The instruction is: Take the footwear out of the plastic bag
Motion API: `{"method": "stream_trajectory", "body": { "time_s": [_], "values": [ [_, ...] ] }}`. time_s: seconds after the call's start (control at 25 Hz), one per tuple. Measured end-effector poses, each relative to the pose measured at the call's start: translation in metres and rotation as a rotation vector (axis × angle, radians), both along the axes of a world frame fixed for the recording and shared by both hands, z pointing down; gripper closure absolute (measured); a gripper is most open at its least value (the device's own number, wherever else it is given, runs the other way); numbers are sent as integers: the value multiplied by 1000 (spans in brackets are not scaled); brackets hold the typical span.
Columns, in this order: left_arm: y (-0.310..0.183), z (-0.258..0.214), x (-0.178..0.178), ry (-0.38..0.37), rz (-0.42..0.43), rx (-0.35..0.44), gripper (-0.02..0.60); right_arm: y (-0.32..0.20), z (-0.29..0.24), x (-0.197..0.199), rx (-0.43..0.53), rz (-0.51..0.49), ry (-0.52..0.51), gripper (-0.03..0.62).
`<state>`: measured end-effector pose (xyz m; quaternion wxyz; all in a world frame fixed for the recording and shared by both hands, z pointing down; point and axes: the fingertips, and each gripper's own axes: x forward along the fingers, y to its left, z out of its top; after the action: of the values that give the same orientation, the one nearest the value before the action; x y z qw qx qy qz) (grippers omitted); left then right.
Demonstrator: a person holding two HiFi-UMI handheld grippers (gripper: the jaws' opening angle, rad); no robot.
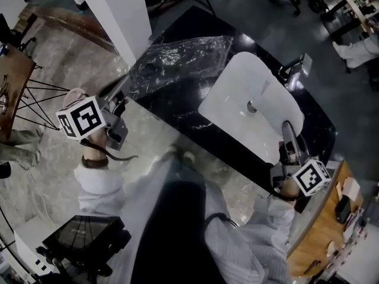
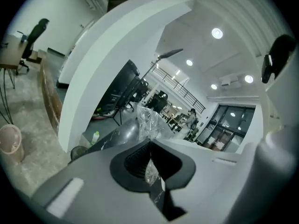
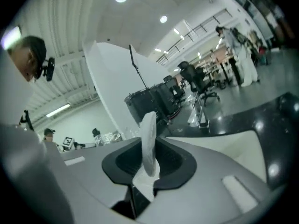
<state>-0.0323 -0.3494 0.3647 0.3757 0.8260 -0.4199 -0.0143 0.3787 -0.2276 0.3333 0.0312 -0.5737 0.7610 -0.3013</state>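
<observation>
A clear crinkled plastic bag (image 1: 177, 61) lies on the black marble table (image 1: 177, 114), its near corner pulled toward my left gripper (image 1: 118, 108). In the left gripper view my left gripper (image 2: 150, 164) is shut on a fold of the plastic bag (image 2: 149, 122). To the bag's right, outside it, a big white slipper (image 1: 251, 108) rests flat on the table. My right gripper (image 1: 287, 136) sits at its near right end. The right gripper view shows my right gripper (image 3: 148, 164) pinching the thin white edge of the slipper (image 3: 149, 134) between its pads.
A white pillar (image 1: 112, 10) stands behind the table's left end. A small metal stand (image 1: 296, 70) sits on the table beyond the slipper. A wooden desk (image 1: 320, 229) is at the lower right, a dark wooden table (image 1: 12, 76) at the far left.
</observation>
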Motion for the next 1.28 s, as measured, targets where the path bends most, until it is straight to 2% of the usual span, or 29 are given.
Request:
{"method": "stream_trajectory", "body": {
  "time_s": [0.12, 0.2, 0.36, 0.44, 0.56, 0.68, 1.28],
  "values": [
    [-12, -9, 29, 23, -88, 72, 578, -6, -13, -10, 60, 139, 148, 513],
    [-15, -15, 46, 10, -127, 110, 578, -9, -24, -21, 115, 194, 210, 513],
    [-9, -23, 72, -38, -189, 160, 578, -11, -33, -48, 171, 238, 306, 513],
    [-5, -25, 83, -91, -200, 187, 578, -8, -33, -57, 176, 252, 350, 513],
    [0, -26, 92, -188, -194, 230, 578, -6, -28, -65, 166, 256, 359, 514],
    [5, -26, 97, -233, -173, 254, 578, -4, -20, -67, 145, 252, 349, 516],
    [9, -25, 114, -244, -118, 257, 578, -5, -20, -63, 144, 256, 395, 516]
  ]
}}
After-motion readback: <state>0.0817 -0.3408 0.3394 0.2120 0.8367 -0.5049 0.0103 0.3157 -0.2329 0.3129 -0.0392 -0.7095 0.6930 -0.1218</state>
